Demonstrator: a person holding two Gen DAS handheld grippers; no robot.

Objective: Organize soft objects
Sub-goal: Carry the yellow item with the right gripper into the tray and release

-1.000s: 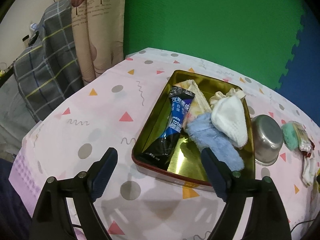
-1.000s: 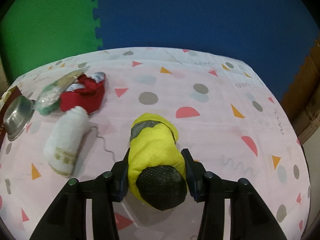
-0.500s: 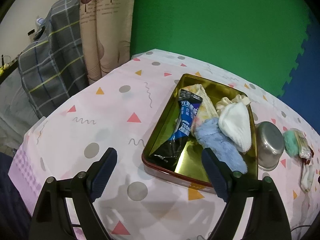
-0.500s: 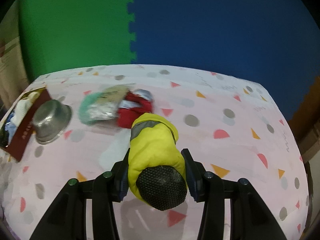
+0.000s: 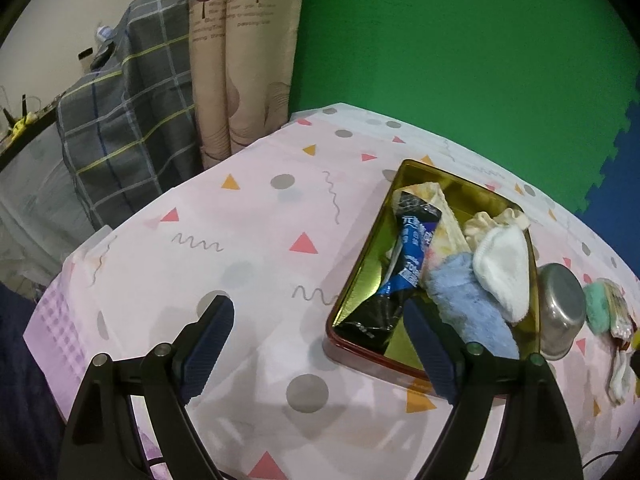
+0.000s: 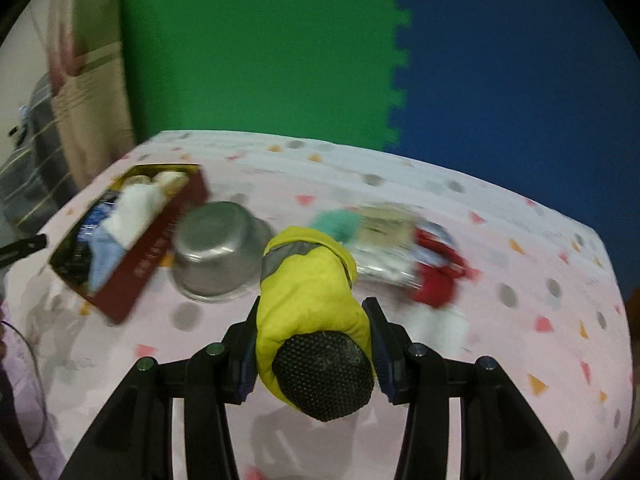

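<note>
Right tool (image 6: 311, 334) clenched on yellow mitten (image 6: 308, 300), carried above desk (image 6: 500, 360), short of tin box (image 6: 150, 258). Left tool (image 5: 318, 344) released, nothing between jaws, hung at near end of box. Already in box: blue cloth (image 5: 468, 308), white sock (image 5: 502, 268), dark packet (image 5: 404, 264). Left outside, past steel bowl (image 6: 218, 254): teal puff (image 6: 338, 224), red item (image 6: 438, 276), blurred wrapper between them. Judged roughly half done.
</note>
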